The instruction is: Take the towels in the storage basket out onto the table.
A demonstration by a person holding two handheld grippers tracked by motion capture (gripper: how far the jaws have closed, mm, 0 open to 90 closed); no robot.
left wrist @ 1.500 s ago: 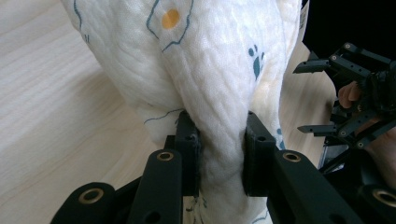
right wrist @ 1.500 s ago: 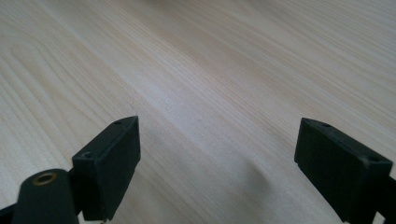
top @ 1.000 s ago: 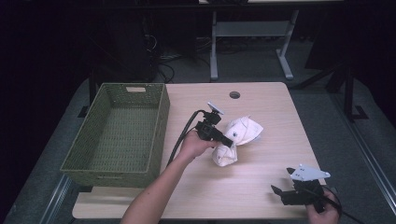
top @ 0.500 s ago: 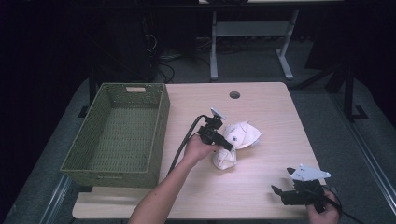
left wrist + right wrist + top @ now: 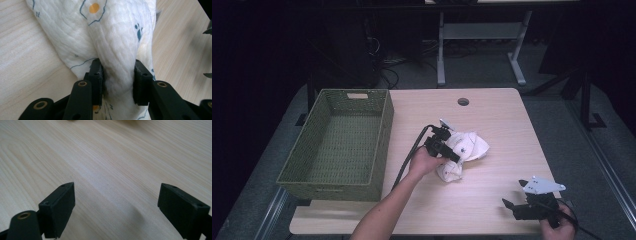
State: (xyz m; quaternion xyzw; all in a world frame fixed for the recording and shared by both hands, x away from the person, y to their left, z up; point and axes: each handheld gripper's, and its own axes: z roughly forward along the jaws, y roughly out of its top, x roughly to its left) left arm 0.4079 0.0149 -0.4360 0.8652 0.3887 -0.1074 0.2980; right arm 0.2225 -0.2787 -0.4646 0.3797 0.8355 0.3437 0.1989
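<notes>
A crumpled white cloth [image 5: 468,146] with blue and orange prints lies on the wooden table [image 5: 497,115], right of centre. My left gripper [image 5: 455,156] reaches into it from the left. In the left gripper view a bunched fold of the cloth [image 5: 117,37] fills the gap of the left gripper [image 5: 117,67], and both pads [image 5: 96,75] touch it. These jaws have just been opening, with the fold still between them. My right gripper [image 5: 513,196] rests near the table's front right corner. In its own view the right gripper [image 5: 117,195] stands wide open over bare wood.
A green woven basket [image 5: 382,135] stands empty on the table's left side. A round cable hole [image 5: 463,101] sits near the far edge. Dark floor and a desk frame lie beyond the table.
The left gripper has shifted slightly on the cloth, and the cloth's folds have changed shape a little. The right gripper has kept still.
</notes>
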